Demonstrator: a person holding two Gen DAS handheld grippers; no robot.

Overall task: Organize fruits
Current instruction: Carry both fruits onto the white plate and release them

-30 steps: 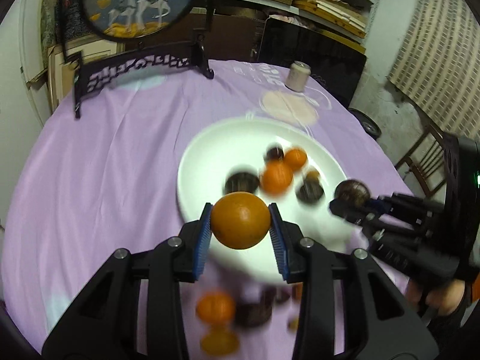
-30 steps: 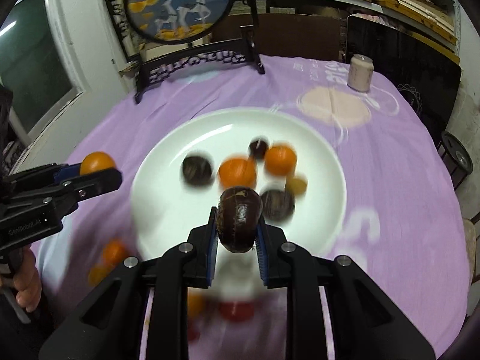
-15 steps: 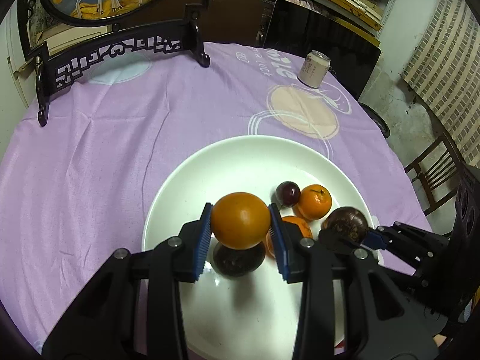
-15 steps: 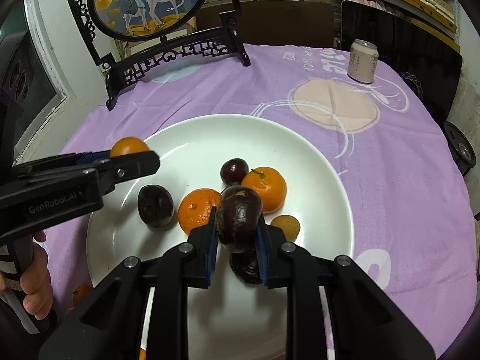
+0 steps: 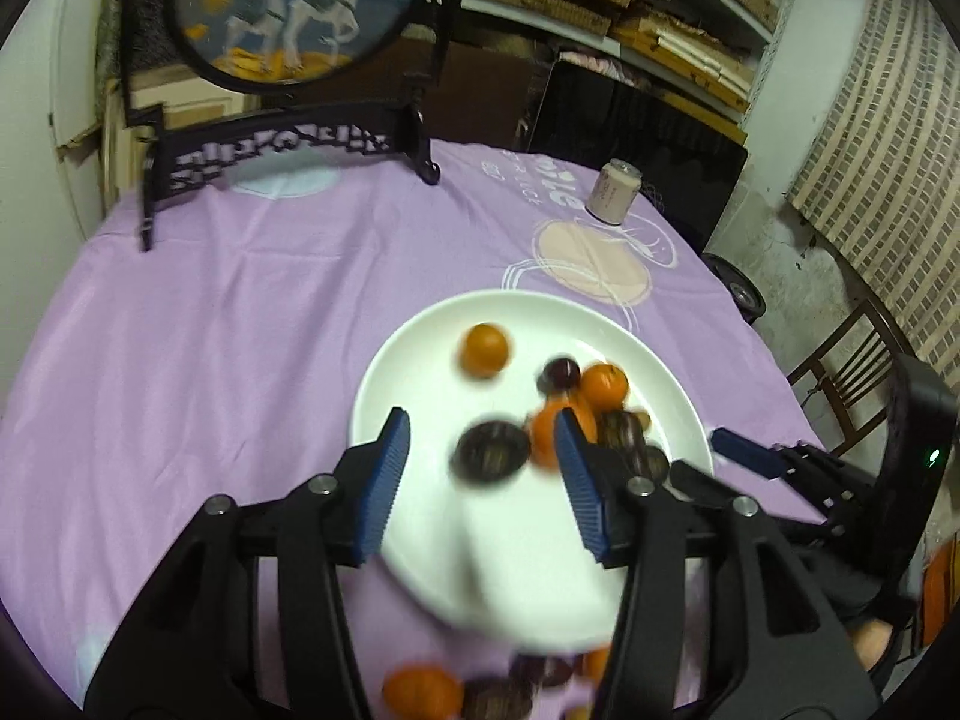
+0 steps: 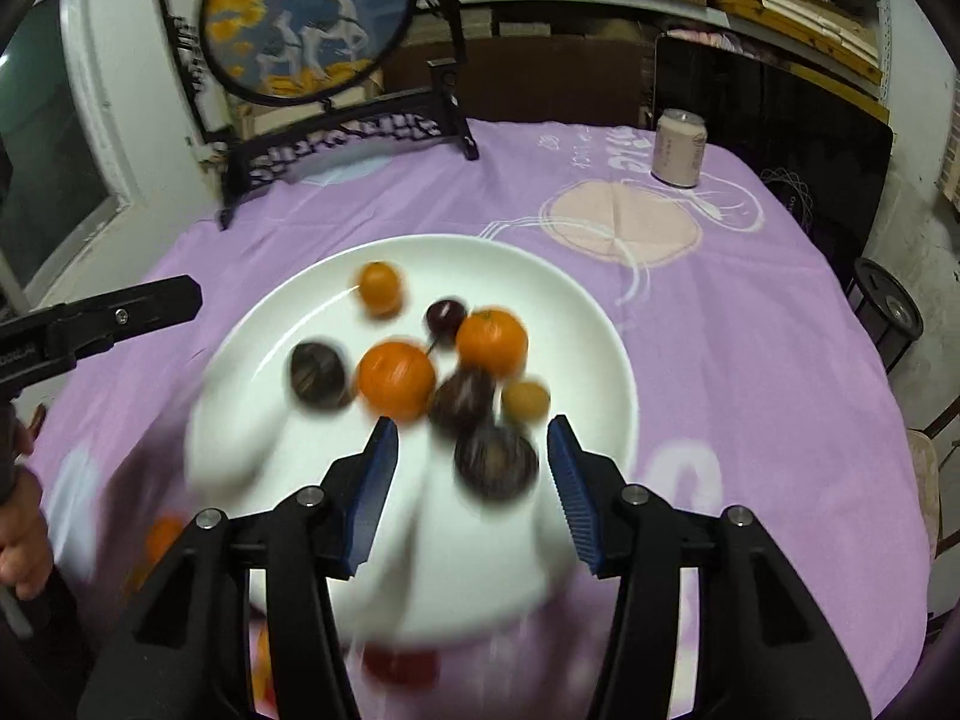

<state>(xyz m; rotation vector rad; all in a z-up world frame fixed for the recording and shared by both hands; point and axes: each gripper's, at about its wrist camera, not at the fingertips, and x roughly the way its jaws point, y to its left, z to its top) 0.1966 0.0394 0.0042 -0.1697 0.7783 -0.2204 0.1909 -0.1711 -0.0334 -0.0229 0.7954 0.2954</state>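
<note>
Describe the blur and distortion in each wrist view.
Left wrist view: motion blur smears the fruit and near rim of the white plate; the gripper stays crisp. Right wrist view: likewise blurred fruit and plate edge; the can is sharper. Both show fisheye bending and dark corners.

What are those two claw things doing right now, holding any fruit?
Left gripper: open, jaws just widened, holding nothing.
Right gripper: open, jaws just widened, holding nothing; a dark fruit lies on the plate between them.

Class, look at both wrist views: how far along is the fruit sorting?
Done: several oranges and dark fruits sit on the white plate, including a small orange at its far side. In hand: nothing; the left gripper and right gripper have just been opening and stand empty. Left: blurred fruit on the purple cloth.
</note>
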